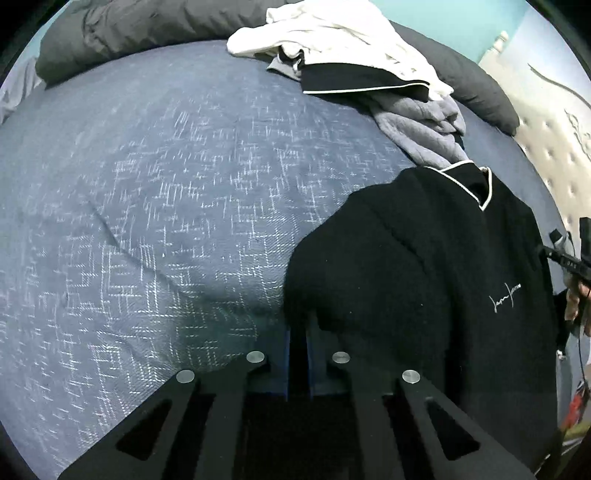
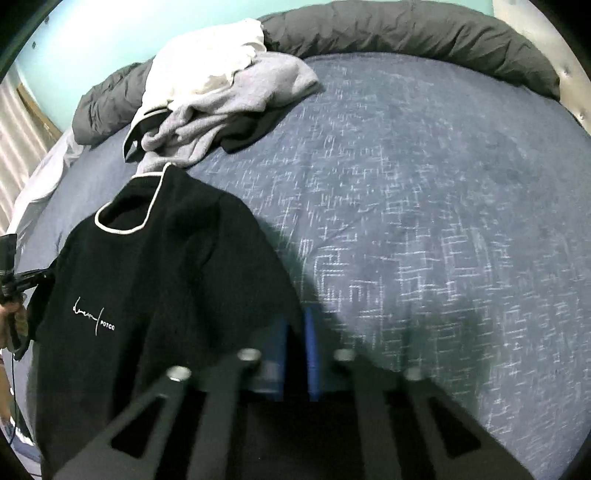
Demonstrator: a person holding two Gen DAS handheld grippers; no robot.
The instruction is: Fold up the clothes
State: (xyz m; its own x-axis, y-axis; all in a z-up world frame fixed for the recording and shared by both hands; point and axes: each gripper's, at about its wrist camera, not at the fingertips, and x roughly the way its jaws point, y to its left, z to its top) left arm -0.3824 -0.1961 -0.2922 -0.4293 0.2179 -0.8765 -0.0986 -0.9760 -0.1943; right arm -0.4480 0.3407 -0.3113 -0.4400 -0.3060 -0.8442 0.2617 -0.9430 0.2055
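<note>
A black T-shirt (image 1: 424, 266) with white collar trim and a small white chest logo is stretched between both grippers above the blue bedspread (image 1: 147, 184). Its collar points toward the far clothes pile. My left gripper (image 1: 298, 343) is shut on the shirt's left edge, dark cloth pinched between its blue pads. In the right wrist view the same T-shirt (image 2: 159, 288) fills the left side, and my right gripper (image 2: 297, 343) is shut on its right edge. Each gripper, with a hand behind it, shows at the other view's edge: the right gripper (image 1: 576, 258) and the left gripper (image 2: 14, 280).
A loose pile of white, grey and black clothes (image 1: 354, 62) (image 2: 221, 96) lies at the far side of the bed. A dark grey duvet (image 1: 129, 29) (image 2: 406, 33) runs along the back. A tufted headboard (image 1: 546, 147) stands at the right. The bedspread (image 2: 443, 192) spreads wide.
</note>
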